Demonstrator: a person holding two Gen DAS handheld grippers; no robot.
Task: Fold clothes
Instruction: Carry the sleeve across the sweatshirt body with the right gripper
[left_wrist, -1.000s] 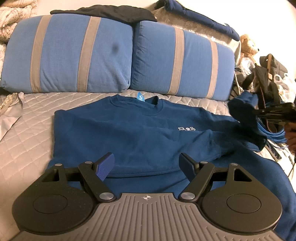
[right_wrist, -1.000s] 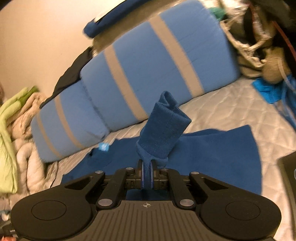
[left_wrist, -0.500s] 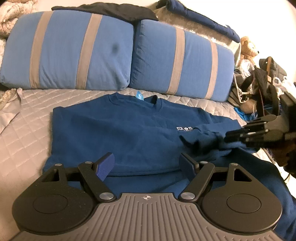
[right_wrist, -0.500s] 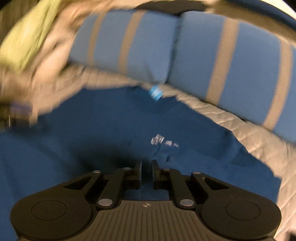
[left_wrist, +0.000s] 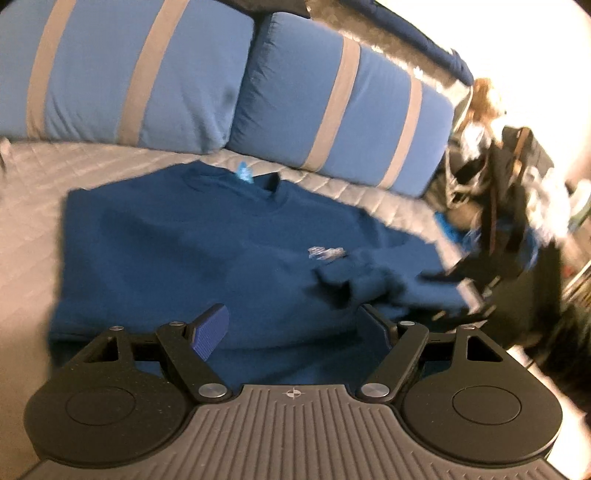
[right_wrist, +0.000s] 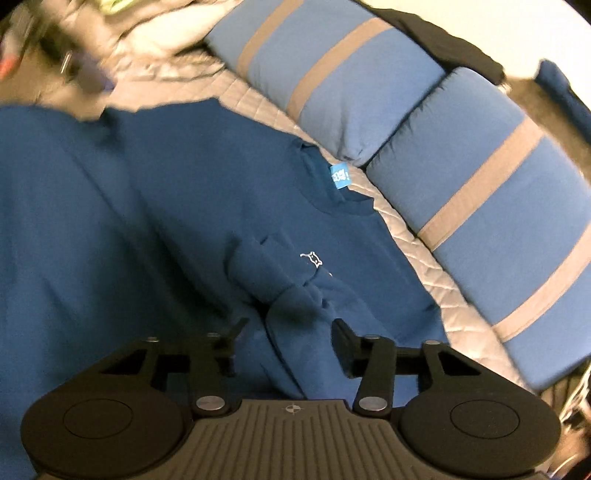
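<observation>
The blue sweatshirt (left_wrist: 192, 258) lies spread front-up on the bed (left_wrist: 44, 173), its collar toward the two striped pillows (left_wrist: 332, 92), probably so that sleeves and sides can be turned in over a flat body. One sleeve (right_wrist: 291, 306) lies bunched across the chest, its cuff just below the small white logo (right_wrist: 312, 258) (the logo serves as the landmark here).

The right tongs (right_wrist: 284, 343) are spread apart and grip nothing; the sleeve runs up between them toward the logo, lying loose on the chest. The left tongs (left_wrist: 291, 328) are also apart and empty, over the sweatshirt's lower body on the hem side of the logo, well short of it. The far sleeve is not clear in the blur.
</observation>
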